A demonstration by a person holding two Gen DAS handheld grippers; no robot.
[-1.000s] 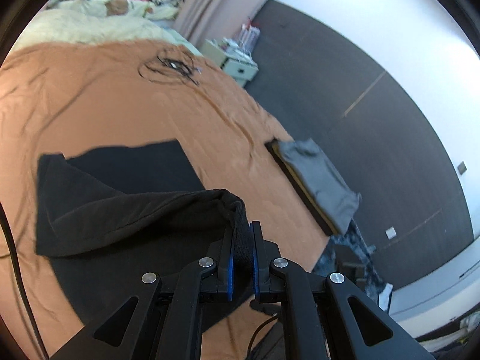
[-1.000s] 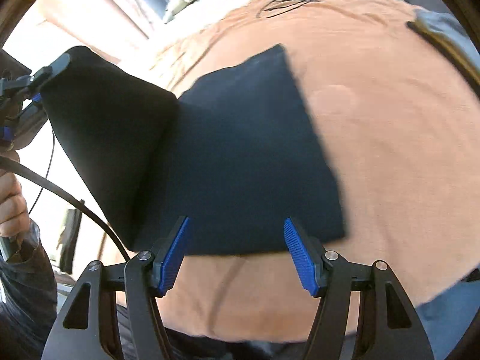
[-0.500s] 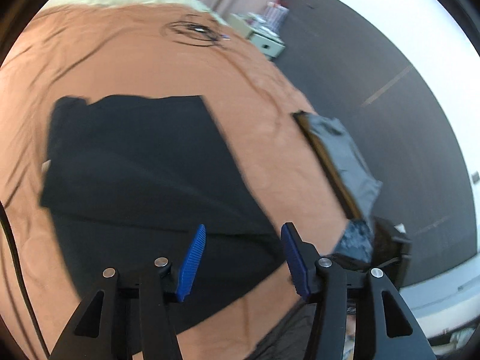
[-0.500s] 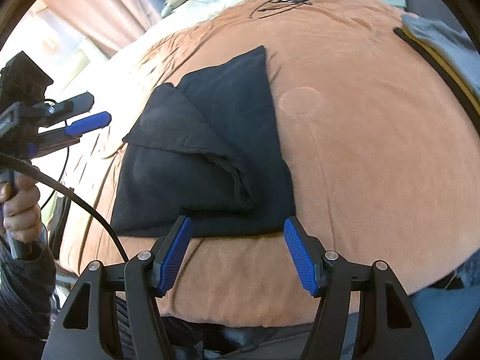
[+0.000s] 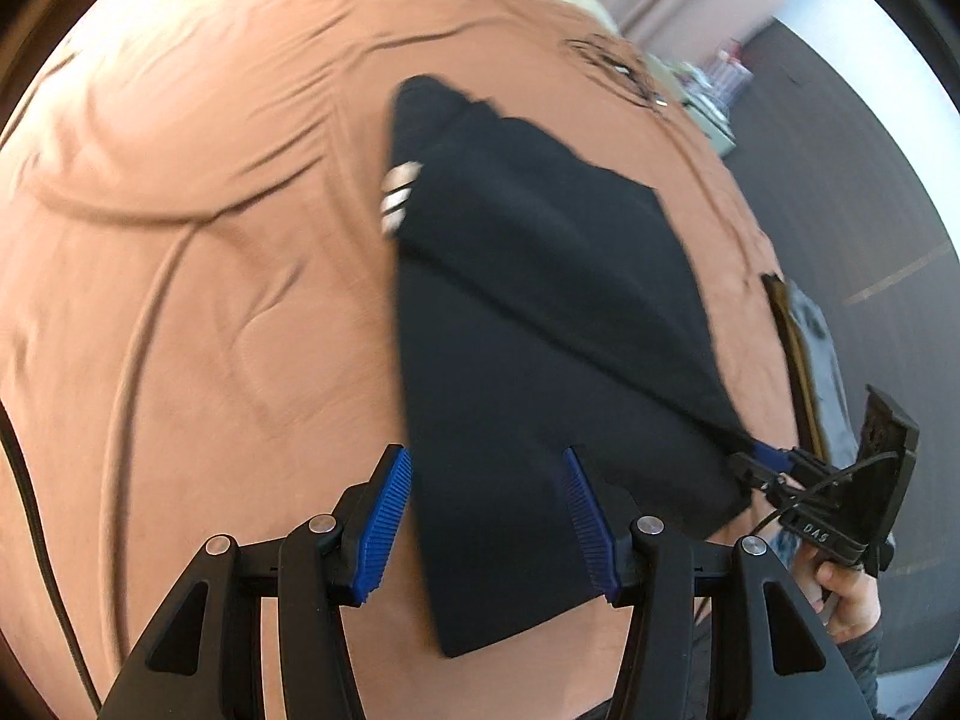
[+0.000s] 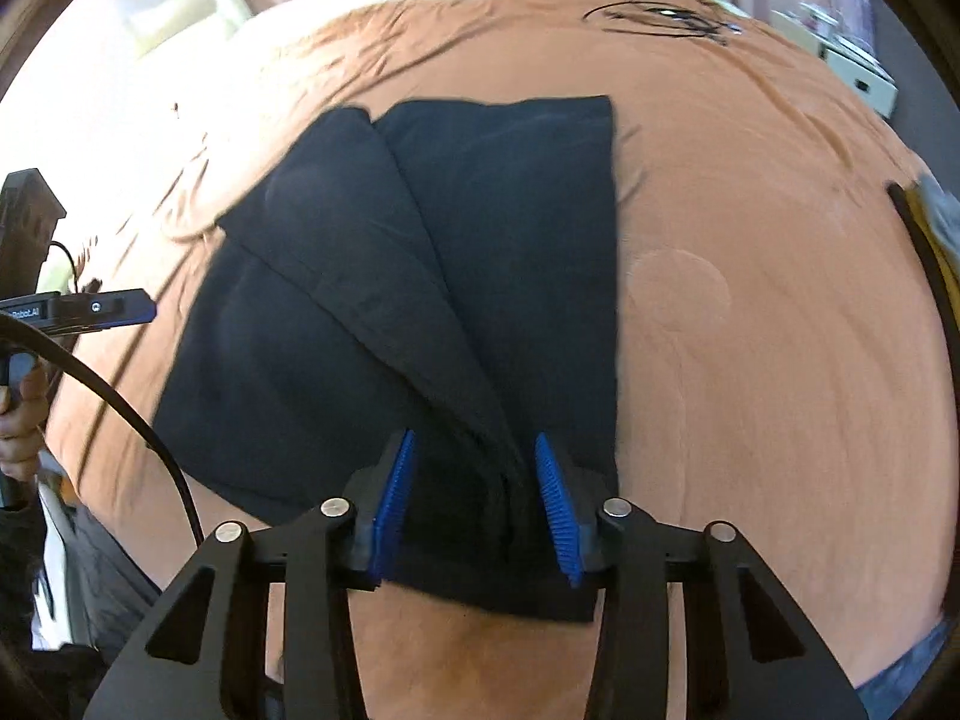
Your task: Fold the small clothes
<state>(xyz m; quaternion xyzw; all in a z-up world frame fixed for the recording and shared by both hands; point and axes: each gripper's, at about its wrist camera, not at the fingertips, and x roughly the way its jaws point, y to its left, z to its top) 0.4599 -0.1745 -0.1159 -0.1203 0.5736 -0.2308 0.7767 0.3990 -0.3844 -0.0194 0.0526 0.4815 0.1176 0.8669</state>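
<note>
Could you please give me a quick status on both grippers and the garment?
Left gripper open over black garment. Right gripper closing, near folded corner between its jaws. Garment half-folded on orange cover. Nothing in the way.

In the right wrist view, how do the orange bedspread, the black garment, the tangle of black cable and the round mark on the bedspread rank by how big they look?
Largest to smallest:
1. Orange bedspread
2. Black garment
3 and 4. Tangle of black cable and round mark: look about alike; the cable lies farther off, so unsure.
</note>
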